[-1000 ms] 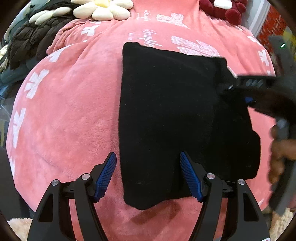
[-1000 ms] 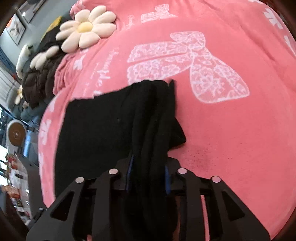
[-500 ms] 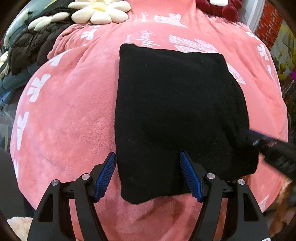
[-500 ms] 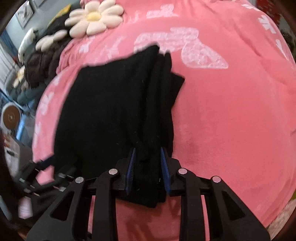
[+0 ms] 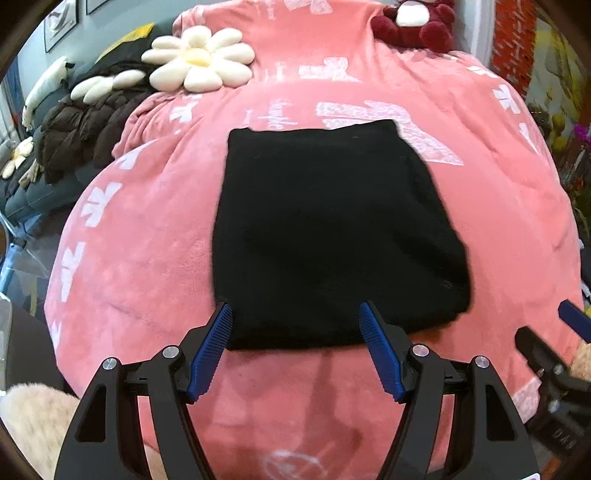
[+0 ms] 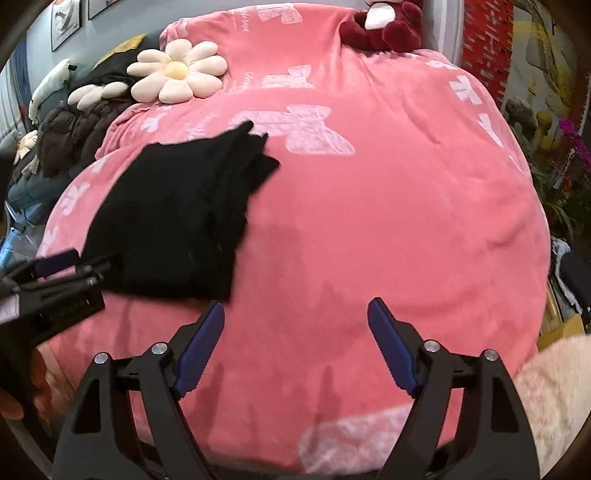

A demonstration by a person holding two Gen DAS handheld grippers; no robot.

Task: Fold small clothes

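A black folded garment [image 5: 332, 236] lies flat on the pink butterfly blanket [image 5: 147, 229]. My left gripper [image 5: 295, 332] is open and empty, its blue pads either side of the garment's near edge, just short of it. In the right wrist view the garment [image 6: 173, 221] lies to the left, its folded layers showing along the right edge. My right gripper [image 6: 295, 332] is open and empty over bare blanket [image 6: 388, 221], to the right of the garment. The left gripper's body [image 6: 55, 280] shows at that view's left edge, and the right gripper's tip [image 5: 554, 350] at the left wrist view's right edge.
A daisy cushion [image 5: 199, 64] and a dark puffer jacket [image 5: 81, 125] lie at the far left. A maroon plush toy [image 5: 410, 22] sits at the head of the bed. Flowers [image 6: 565, 147] stand past the right edge. A fluffy cream sleeve [image 6: 546, 387] is at lower right.
My right gripper has let go of the garment's folded edge, opened and pulled back to the right. Both grippers have drawn back from the garment, which now lies flat.
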